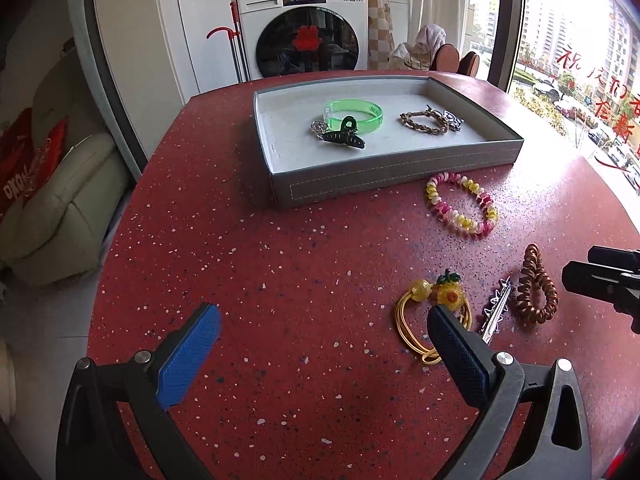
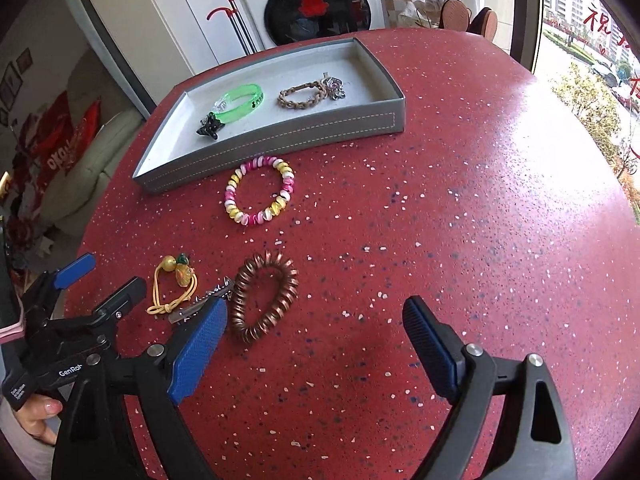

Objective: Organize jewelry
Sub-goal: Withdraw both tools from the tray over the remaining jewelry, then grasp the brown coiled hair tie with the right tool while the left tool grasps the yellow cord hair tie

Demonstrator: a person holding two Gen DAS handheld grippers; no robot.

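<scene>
Both claws, left (image 1: 324, 330) and right (image 2: 316, 326), gape wide, holding nothing. The brown coil tie (image 2: 264, 298) looks light, springy; pinch across one side of its loop.

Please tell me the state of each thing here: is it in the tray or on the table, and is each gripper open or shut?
Left gripper: open, empty.
Right gripper: open, empty.
Green bangle: in tray.
Black claw clip: in tray.
Braided bracelet: in tray.
Pink-yellow coil tie: on table.
Brown coil tie: on table.
Yellow hair tie: on table.
</scene>
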